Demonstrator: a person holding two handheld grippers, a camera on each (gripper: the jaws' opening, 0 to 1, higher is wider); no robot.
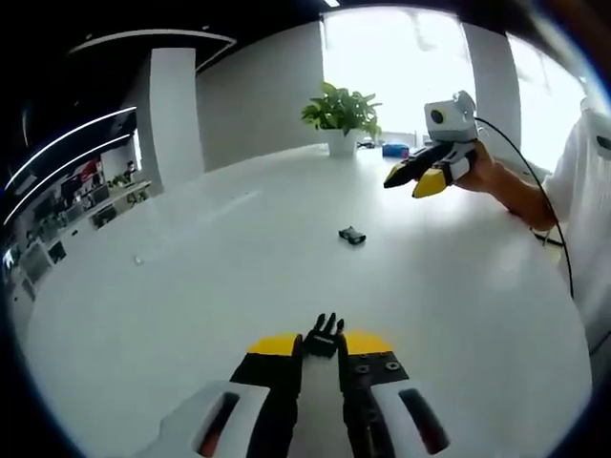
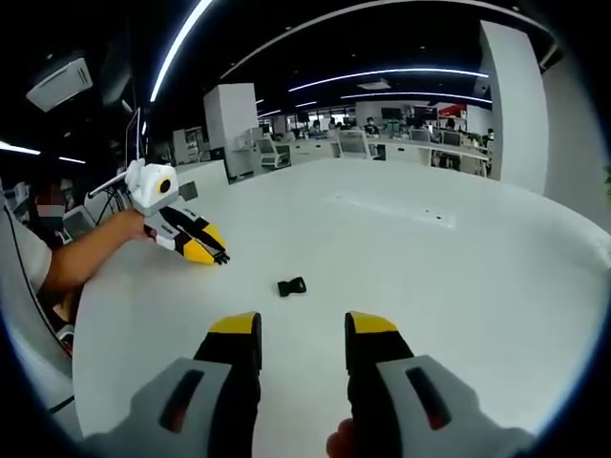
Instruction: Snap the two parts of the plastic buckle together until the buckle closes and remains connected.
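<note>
Left claw (image 1: 323, 342) pinches the pronged buckle half (image 1: 326, 337). Right claw (image 2: 302, 327), open and empty, should take the other half (image 2: 291, 285) at twelve o'clock on the tabletop (image 2: 458, 248) squarely.

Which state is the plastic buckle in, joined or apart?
Apart: one buckle half sits in the left gripper, the other half lies alone on the table.

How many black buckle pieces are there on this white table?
2. One pronged piece is clamped in the left gripper, above the table. The other piece lies loose on the table, ahead of the open right gripper.
</note>
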